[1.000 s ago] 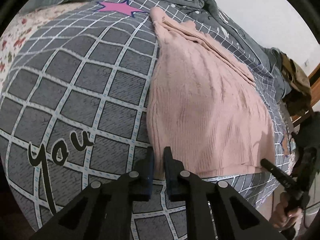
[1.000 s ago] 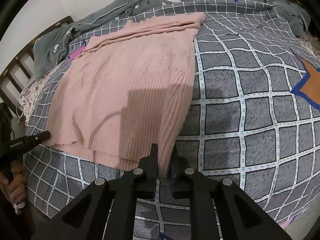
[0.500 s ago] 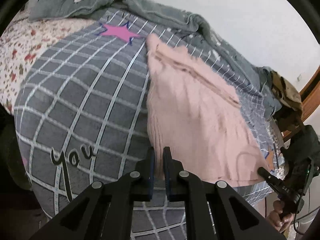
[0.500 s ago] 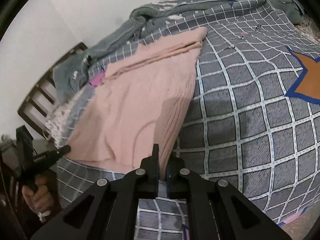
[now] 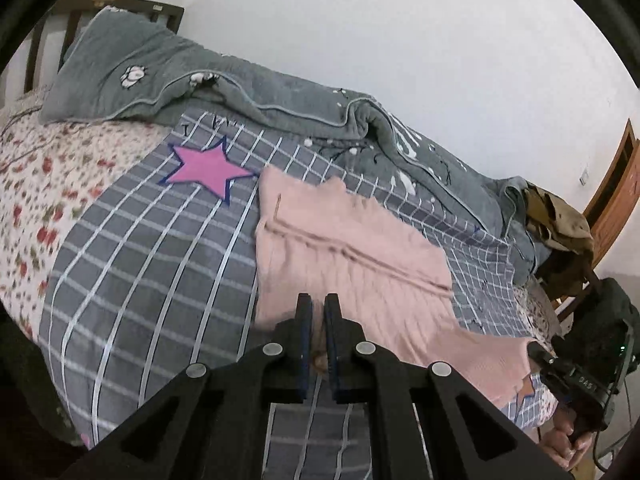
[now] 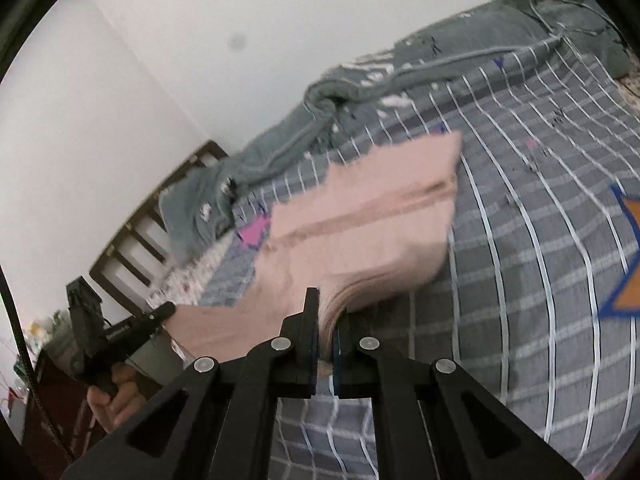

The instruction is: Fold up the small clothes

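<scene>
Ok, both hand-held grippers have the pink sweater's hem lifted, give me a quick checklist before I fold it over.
1. Left hand-held gripper shut on pink sweater hem corner: ok.
2. Right hand-held gripper shut on the other hem corner: ok.
3. Hem raised off the checked bedspread: ok.
4. Far shoulder end lying flat on the bedspread: ok.
5. Landing area free of the grey quilt: ok.
6. Hem evenly taut between the grippers: cannot tell, the picture is blurred.

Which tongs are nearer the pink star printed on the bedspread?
Left. The left tongs grip the pink sweater's hem corner on the side nearest the pink star; the right tongs hold the opposite corner, farther away.
</scene>
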Available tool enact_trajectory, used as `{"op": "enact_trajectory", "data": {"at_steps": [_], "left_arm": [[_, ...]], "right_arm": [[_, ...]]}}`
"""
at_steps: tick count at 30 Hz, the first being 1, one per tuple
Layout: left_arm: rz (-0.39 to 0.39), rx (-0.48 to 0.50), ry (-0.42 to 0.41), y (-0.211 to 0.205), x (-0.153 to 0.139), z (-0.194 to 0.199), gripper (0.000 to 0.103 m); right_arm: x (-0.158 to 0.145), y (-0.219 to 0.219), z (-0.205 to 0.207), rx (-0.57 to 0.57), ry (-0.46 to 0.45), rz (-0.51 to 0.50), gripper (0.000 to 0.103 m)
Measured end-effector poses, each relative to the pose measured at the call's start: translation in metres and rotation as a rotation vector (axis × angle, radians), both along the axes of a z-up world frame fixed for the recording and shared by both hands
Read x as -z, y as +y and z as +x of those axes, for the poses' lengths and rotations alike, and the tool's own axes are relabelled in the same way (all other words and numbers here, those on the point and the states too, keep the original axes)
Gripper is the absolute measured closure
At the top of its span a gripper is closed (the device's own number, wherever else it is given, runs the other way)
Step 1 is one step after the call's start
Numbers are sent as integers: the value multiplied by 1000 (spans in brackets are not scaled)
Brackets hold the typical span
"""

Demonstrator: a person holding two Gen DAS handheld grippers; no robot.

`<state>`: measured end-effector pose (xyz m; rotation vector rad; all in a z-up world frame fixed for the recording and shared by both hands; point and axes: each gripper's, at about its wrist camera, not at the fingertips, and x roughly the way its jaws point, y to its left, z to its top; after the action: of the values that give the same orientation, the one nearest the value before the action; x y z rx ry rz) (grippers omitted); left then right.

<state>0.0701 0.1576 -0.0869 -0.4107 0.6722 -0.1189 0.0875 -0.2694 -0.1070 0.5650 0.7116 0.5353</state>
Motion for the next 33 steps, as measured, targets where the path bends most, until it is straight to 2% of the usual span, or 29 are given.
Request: {"op": "enact_trajectory", "data": {"at_steps": [6, 10, 16, 25, 33], "left_arm": [[-31, -18, -35, 3, -14, 39, 96], [-58, -35, -31, 8, -18, 69, 96], [-51, -65, -16, 9, -20, 121, 96], [-22, -63, 24, 0, -6, 196, 96], [10, -55, 34, -4, 13, 256, 96]], "right_arm": [[-21, -4, 39, 10, -31, 39, 98], [-21, -8, 72, 24, -7, 94, 98], [-18, -10, 120, 50, 17, 155, 98], [-1, -7, 186, 79, 62, 201, 98], [18, -6, 242, 100, 84, 181, 98]]}}
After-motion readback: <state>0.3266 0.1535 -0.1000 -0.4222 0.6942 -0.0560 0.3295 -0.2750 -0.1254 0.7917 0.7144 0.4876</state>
